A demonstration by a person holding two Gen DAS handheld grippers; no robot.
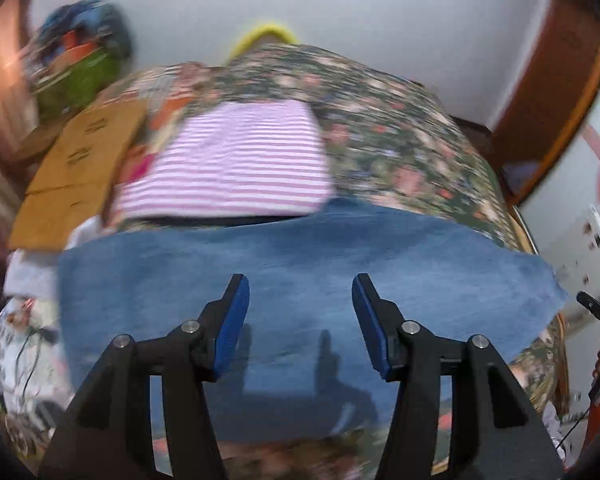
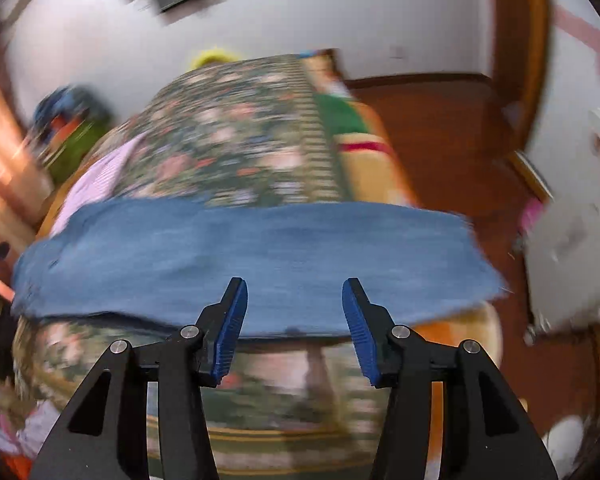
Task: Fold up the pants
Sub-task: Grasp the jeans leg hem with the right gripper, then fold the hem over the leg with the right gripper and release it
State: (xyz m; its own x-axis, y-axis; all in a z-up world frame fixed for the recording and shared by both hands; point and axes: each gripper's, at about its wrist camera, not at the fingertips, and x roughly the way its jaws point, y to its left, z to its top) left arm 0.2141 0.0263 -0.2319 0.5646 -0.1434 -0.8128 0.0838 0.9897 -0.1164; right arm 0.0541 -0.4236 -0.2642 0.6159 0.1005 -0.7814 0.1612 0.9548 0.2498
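Surface: bed with floral cover (image 1: 400,132) filled both views; white wall behind, wooden floor (image 2: 452,140) to the right of it; frames were motion-blurred.
Pants: one pair of blue denim pants (image 1: 300,264), lay flat across the near part of the bed, spread left to right; in the right wrist view the same pants (image 2: 260,248) reached the bed's right edge, one end hanging slightly past it.
Left gripper: left gripper (image 1: 300,320) was released, jaws spread wide with nothing between them, hovering over the denim; contact with the cloth could not be told.
Right gripper: right gripper (image 2: 294,324) was also released, jaws wide apart and holding nothing, over the near edge of the pants.
Other clothing: one folded pink-and-white striped garment (image 1: 236,160) lay on the bed just beyond the pants, its near edge meeting them.
Containers: flattened cardboard boxes (image 1: 76,168) sat left of the bed, at least two panels, contents not visible; one bag-like bundle (image 1: 80,52) stood behind them, stuffed with colourful items too blurred to name.
Counts: two grippers, one pair of pants, one striped garment, one bundle.
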